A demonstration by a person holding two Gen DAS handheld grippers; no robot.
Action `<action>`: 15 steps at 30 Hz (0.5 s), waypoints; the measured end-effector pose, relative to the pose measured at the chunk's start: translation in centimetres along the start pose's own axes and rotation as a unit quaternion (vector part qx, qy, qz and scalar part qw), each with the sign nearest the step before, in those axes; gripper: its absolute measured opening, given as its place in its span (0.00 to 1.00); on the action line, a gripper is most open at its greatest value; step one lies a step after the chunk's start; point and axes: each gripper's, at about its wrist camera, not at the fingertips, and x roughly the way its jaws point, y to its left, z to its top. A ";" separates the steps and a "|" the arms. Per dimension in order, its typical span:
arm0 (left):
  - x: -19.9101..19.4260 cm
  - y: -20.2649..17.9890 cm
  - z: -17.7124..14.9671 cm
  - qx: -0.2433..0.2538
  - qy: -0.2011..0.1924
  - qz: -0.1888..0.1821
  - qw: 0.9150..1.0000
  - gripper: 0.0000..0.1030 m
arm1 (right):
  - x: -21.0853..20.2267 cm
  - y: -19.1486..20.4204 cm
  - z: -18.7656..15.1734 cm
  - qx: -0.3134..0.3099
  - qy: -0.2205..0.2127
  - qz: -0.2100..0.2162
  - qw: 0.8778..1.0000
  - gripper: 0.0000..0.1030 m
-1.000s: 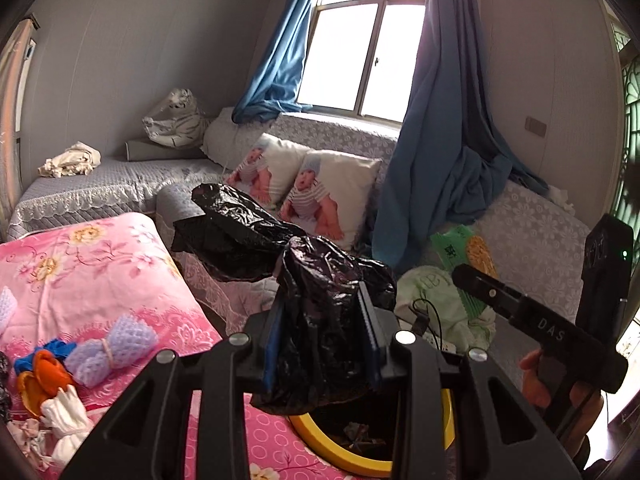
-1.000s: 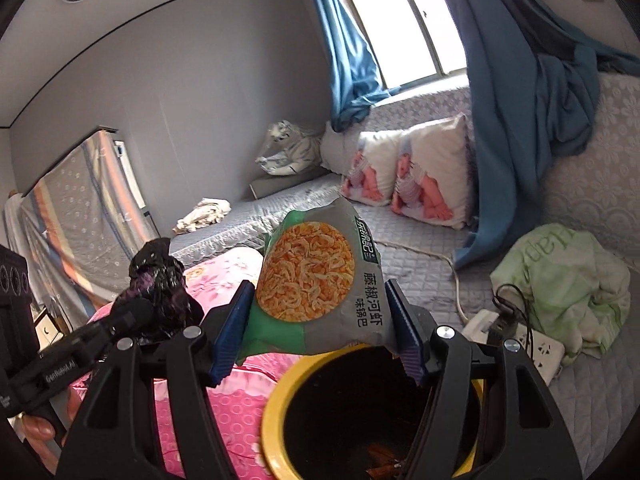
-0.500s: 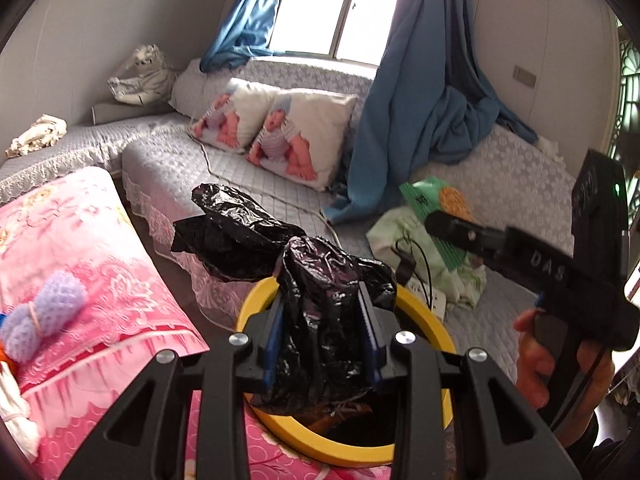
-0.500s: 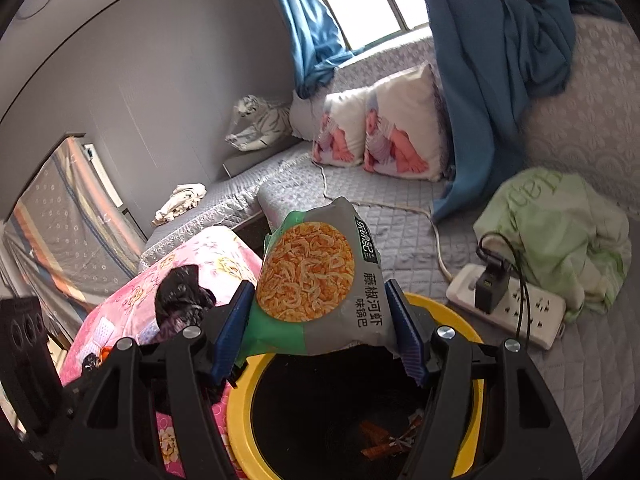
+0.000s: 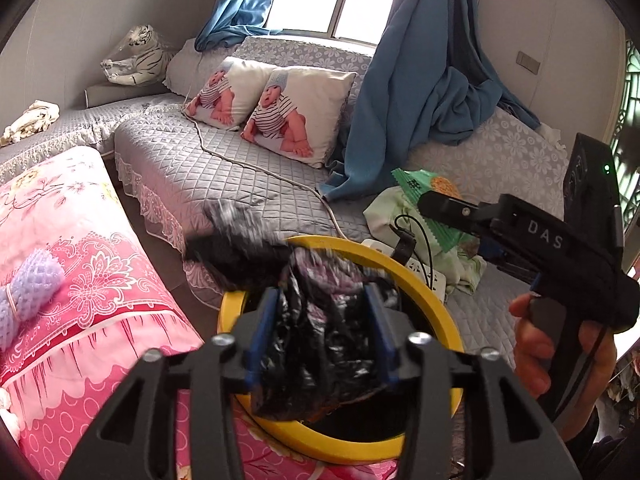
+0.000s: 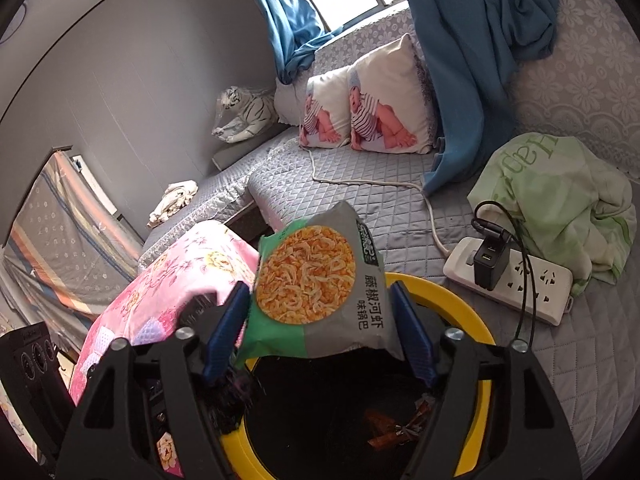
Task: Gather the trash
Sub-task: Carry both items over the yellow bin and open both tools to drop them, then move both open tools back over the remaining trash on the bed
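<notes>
Trash bin (image 5: 432, 280): yellow rim, dark inside, wrappers at bottom; stands between the pink floral bedspread's (image 5: 80, 240) edge and the grey quilted couch (image 5: 240, 184).
Black plastic bag (image 5: 328, 336): crumpled, blurred at top, over the bin's near rim.
Left gripper (image 5: 322, 332): blue pads clamped on the black plastic bag.
Snack packet (image 6: 320, 288): green and grey, upright above the bin opening.
Right gripper (image 6: 320, 320): pinching the snack packet from both sides.
Power strip (image 6: 516, 280): white, on the couch just beyond the bin's far rim, black charger plugged in.
</notes>
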 end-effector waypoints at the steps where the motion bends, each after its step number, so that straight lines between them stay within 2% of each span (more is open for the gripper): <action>1: -0.1 0.0 0.0 0.000 -0.002 0.002 1.000 0.52 | -0.1 -0.1 0.0 0.003 -0.003 -0.003 1.000 0.70; 2: -0.2 0.1 0.0 0.000 -0.004 0.004 1.000 0.54 | -0.1 -0.2 0.1 0.004 -0.003 -0.004 1.000 0.71; 4: -0.5 0.2 0.0 -0.006 -0.008 0.006 1.000 0.65 | -0.1 -0.6 0.2 0.012 -0.004 -0.008 1.000 0.72; 6: -0.7 0.4 0.1 -0.011 -0.012 0.004 1.000 0.66 | -0.3 -0.8 0.2 0.015 -0.006 -0.008 1.000 0.75; 15: -3.4 2.3 1.4 -0.033 -0.043 0.028 0.998 0.66 | -1.1 0.1 0.6 0.008 -0.013 0.010 1.000 0.75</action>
